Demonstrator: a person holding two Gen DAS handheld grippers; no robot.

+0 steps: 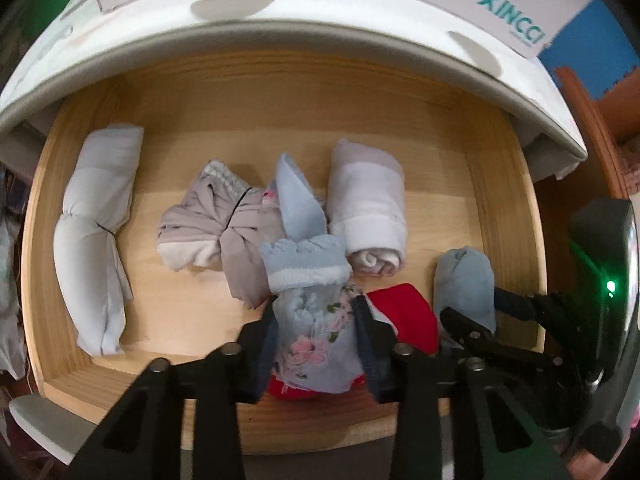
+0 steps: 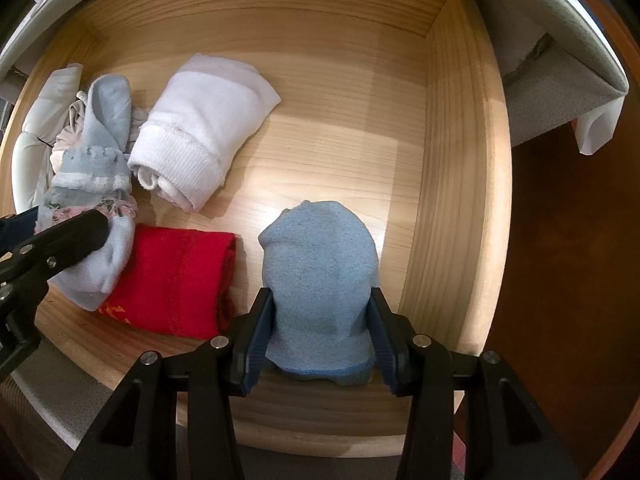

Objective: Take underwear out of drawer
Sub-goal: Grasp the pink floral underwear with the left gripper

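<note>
Smooth pine drawer (image 2: 452,160), soft rolled underwear (image 2: 320,276).

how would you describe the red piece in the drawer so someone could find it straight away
Look in the open wooden drawer, along its near edge. The folded red cloth lies flat between the floral blue bundle and the plain blue roll. It is the only red item.

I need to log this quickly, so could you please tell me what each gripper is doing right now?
Left gripper: shut on the floral blue underwear.
Right gripper: shut on the plain blue bundle.
</note>
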